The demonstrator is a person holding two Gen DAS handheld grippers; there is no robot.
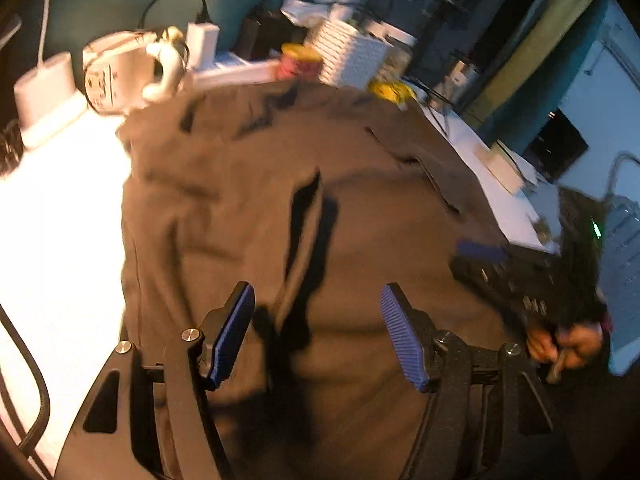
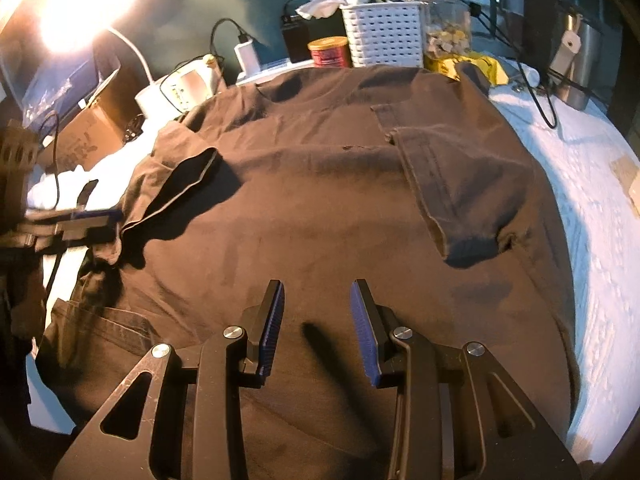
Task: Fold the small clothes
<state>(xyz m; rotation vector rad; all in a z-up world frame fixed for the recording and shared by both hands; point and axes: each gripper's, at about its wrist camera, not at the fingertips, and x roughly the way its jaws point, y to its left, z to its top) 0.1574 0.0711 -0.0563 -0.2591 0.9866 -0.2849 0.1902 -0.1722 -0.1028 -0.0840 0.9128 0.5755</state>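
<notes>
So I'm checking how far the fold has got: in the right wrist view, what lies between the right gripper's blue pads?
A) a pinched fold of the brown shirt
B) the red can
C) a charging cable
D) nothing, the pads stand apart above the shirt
D: the right gripper has a clear gap between its pads, and the brown shirt lies flat below, unpinched.
</notes>
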